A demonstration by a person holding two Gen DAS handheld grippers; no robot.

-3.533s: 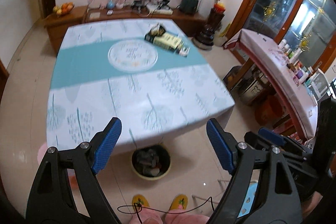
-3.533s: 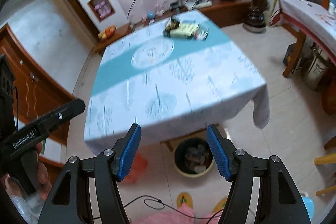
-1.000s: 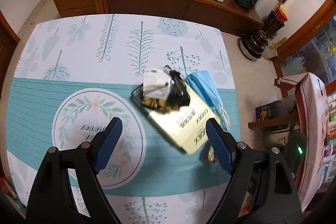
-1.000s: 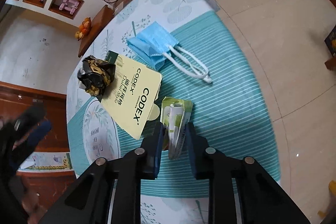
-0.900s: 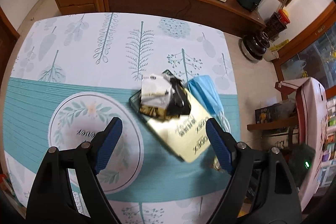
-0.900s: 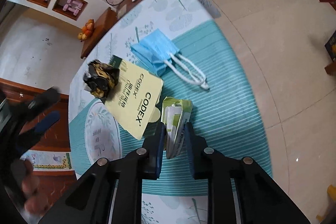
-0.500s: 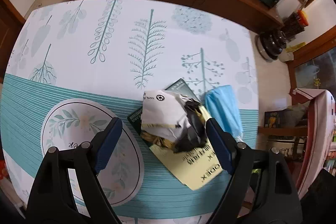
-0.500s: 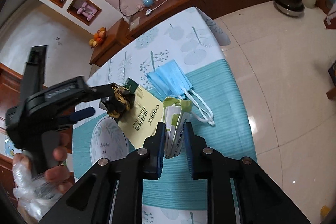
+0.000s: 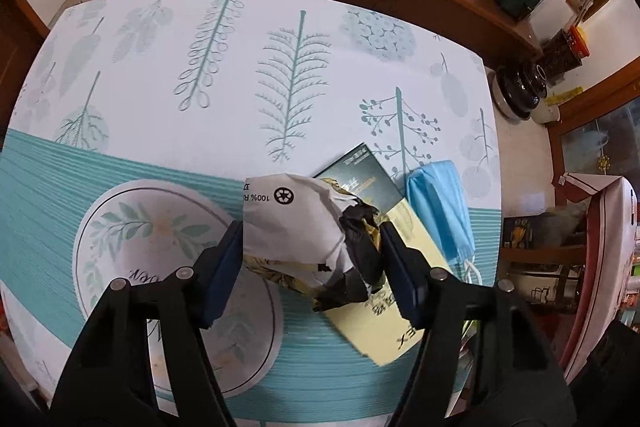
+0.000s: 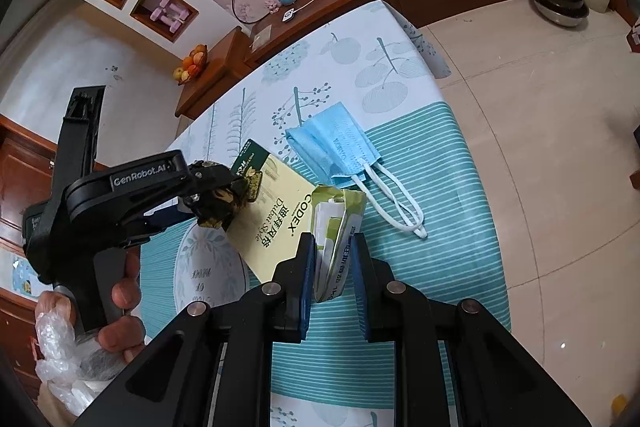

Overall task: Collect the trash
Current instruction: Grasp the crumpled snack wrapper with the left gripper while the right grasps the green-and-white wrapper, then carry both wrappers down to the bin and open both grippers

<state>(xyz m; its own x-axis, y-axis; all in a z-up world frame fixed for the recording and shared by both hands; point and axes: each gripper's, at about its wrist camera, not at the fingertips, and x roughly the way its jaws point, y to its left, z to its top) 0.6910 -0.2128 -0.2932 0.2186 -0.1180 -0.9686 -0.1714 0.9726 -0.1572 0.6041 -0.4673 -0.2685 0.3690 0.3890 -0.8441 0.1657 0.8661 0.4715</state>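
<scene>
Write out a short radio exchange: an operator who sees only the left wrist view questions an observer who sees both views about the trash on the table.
Operator: My left gripper is closing, with the crumpled wrapper between its jaws. What is the other one doing?
Observer: The right gripper is shut on a green and white packet.
Operator: Anything behind my camera?
Observer: The left hand on your gripper's handle also clutches clear plastic.
</scene>
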